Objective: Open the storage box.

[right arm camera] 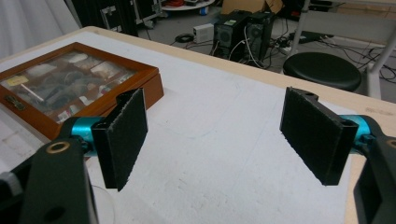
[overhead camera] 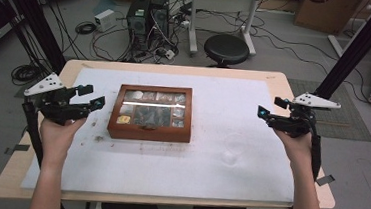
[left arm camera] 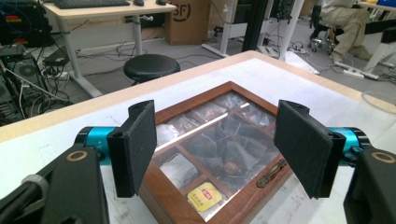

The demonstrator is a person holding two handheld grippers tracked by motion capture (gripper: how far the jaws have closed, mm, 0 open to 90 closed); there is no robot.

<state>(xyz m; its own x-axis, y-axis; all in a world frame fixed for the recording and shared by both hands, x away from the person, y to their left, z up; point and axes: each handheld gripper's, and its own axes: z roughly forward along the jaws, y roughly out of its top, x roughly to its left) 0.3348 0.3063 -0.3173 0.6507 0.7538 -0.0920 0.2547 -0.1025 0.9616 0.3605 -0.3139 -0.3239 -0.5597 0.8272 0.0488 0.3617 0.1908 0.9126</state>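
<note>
On the white mat (overhead camera: 230,153), mid-table: wooden box (overhead camera: 150,113), glass-lidded, compartmented, holding packets; landmark. Judged rigid, fairly heavy, lid fragile; best taken by its wooden side walls or front brass clasp (left arm camera: 272,171). Left of box, close: left gripper (overhead camera: 89,100), jaws wide, empty. Right of box, well apart: right gripper (overhead camera: 271,107), jaws wide, empty. Nothing obstructs.

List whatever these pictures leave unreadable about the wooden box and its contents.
- Wooden box, high view: the packets under its glass lid are too small and washed out by glare to identify.
- Left gripper view: the left gripper pads cover the box's two side edges; the near corner is cut off by the bottom edge.
- Yellow packet: print too blurred to read.
- Clasp: whether latched, cannot tell.
</note>
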